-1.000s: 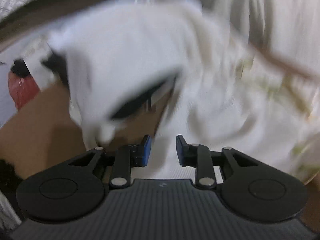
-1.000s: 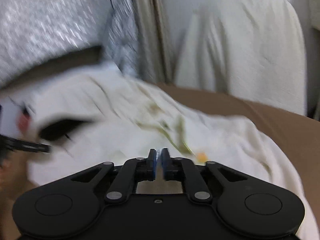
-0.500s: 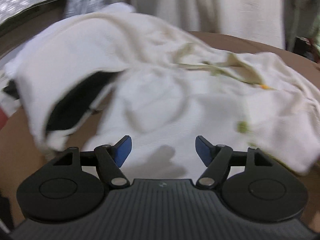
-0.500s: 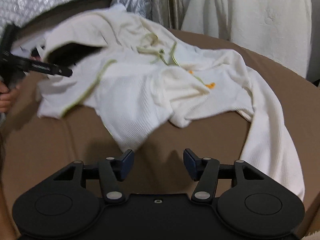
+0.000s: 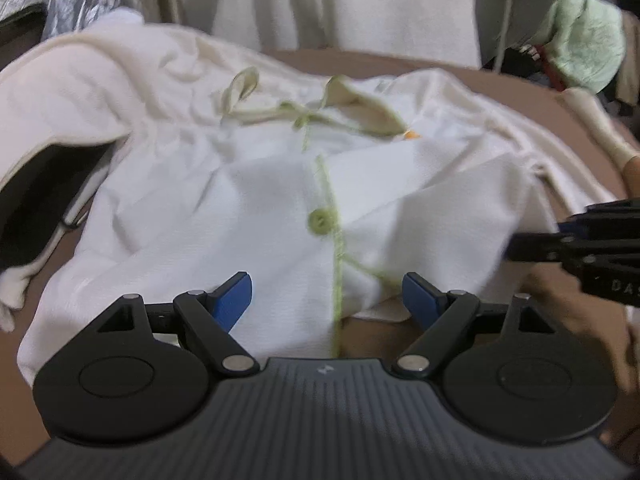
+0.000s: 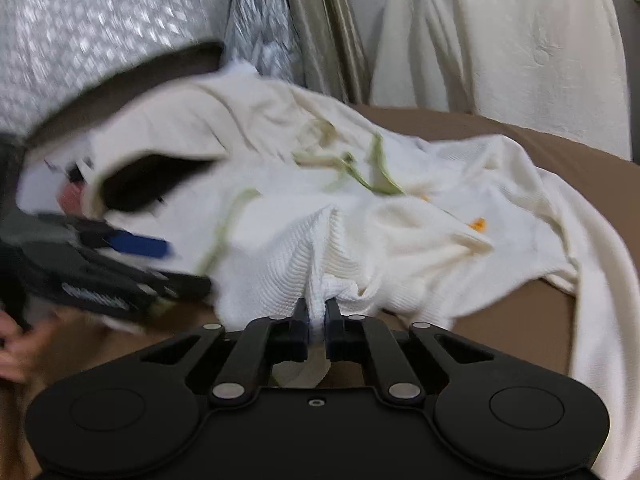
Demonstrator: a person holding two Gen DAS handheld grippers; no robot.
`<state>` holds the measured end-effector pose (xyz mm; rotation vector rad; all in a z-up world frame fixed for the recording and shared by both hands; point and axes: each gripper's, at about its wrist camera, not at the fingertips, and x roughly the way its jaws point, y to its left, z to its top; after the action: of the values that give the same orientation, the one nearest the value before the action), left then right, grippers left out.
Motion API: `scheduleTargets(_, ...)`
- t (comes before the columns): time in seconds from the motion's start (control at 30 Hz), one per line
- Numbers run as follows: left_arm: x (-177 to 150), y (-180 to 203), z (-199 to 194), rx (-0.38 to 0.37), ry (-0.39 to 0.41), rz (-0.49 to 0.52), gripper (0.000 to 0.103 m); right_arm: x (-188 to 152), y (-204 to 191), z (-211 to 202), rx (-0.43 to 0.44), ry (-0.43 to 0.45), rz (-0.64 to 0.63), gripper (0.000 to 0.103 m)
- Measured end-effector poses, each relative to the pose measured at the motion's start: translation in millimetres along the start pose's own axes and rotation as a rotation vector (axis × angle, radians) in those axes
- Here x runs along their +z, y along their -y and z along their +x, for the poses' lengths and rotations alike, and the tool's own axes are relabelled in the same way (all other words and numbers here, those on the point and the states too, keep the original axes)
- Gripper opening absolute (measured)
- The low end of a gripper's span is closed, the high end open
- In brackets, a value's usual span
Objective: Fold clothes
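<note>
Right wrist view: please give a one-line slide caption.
Right tongs shut on white garment hem over the brown surface.

- Garment point(image 5: 248, 184): white ribbed knit, light green trim and green button point(image 5: 319, 220), ahead of the left gripper point(image 5: 327, 294).
- Fingertips point(image 5: 234, 292): blue pads, black linkages.
- Surface point(image 6: 580, 152) beyond the right gripper point(image 6: 318, 316): brown.

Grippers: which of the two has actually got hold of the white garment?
The right gripper: its fingers are pinched shut on a bunch of the garment. The left gripper is wide open, holding nothing.
</note>
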<state>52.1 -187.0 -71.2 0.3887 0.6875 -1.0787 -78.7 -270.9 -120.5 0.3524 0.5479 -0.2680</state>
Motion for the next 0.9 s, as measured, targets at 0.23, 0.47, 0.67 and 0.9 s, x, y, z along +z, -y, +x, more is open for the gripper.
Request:
scheduleTargets(0.23,-4.3,28.7,-21.2,-0.176,0.076,0.137,0.091,4.4,-5.9,-25.1,0.175,0.072,0.138,0.008)
scheduleTargets(0.47,-9.5,50.0,-19.0,-0.122,0.101,0.224,0.083,10.0,1.1,-37.1,0.29,0.112,0.215,0.008)
scheduleTargets(0.67,12.0,9.1,-14.5,0.022,0.083,0.106,0.046,10.6,7.8,-34.1,0.202,0.116,0.208,0.014)
scheduleTargets(0.9,18.1,-54.4,-25.7,0.033,0.077,-0.084,0.03,7.5,-10.6,-26.0,0.133,0.066,0.05,0.047)
